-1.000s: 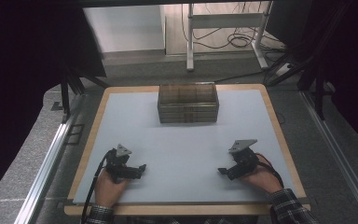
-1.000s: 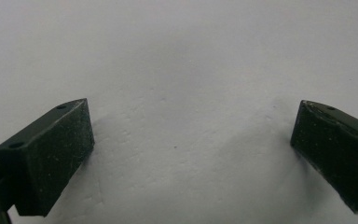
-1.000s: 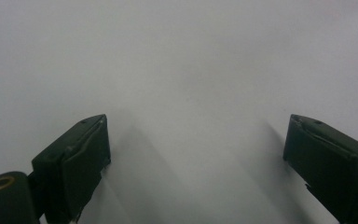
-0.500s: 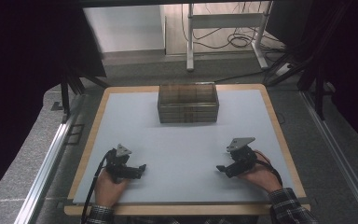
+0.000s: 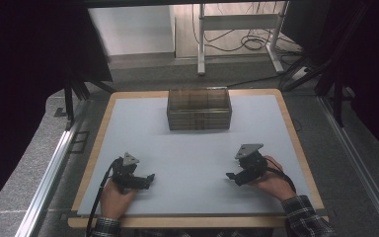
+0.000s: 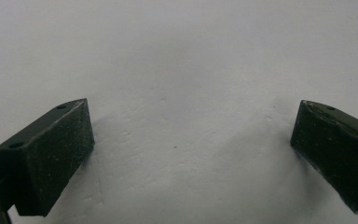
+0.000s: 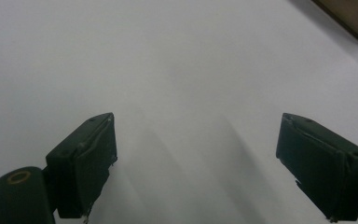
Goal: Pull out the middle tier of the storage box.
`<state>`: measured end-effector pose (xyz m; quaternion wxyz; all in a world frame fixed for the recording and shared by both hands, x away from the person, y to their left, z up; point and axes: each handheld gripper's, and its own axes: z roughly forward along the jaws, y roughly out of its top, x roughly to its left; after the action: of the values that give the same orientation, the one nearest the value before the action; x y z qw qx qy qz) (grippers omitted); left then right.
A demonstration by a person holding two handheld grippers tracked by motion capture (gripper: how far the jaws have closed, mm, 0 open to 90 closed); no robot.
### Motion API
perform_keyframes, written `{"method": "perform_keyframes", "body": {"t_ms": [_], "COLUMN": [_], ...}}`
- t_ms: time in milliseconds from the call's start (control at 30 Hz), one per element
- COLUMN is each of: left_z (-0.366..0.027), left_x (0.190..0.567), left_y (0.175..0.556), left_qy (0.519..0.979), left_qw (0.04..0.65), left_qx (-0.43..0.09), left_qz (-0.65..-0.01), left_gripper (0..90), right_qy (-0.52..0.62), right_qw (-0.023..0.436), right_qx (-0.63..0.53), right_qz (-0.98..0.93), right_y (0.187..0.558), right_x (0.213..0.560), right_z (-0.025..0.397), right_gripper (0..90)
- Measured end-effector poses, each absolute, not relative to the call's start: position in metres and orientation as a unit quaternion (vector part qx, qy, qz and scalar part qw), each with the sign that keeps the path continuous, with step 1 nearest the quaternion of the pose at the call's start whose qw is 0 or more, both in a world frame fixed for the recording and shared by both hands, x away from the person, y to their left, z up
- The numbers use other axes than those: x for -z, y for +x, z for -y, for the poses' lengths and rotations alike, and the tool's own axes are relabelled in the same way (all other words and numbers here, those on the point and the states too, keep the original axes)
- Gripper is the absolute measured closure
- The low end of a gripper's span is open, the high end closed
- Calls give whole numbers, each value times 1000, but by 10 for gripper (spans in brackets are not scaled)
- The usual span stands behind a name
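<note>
While both black claws gape empty over matte white board, a slatted rectangular box sits beyond.

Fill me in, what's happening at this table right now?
A person holds a two-jaw gripper in each hand over a white mat. The left gripper and right gripper sit near the mat's near edge, both with jaws wide open and nothing between them. A brown compartment box stands untouched at the far side.
</note>
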<state>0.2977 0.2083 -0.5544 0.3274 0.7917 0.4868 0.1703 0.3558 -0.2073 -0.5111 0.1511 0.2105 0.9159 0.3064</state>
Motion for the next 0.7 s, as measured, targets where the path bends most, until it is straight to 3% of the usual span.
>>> {"method": "perform_keyframes", "body": {"t_ms": [700], "left_z": [-208], "left_x": [554], "left_y": [298], "left_qy": [792], "left_qw": [327], "left_qx": [-170], "left_qz": [-487], "left_gripper": [0], "right_qy": [160], "right_qw": [230], "right_qx": [-260], "right_qz": [-924], "right_y": [367], "right_x": [498], "right_z": [183], "right_gripper": [193]}}
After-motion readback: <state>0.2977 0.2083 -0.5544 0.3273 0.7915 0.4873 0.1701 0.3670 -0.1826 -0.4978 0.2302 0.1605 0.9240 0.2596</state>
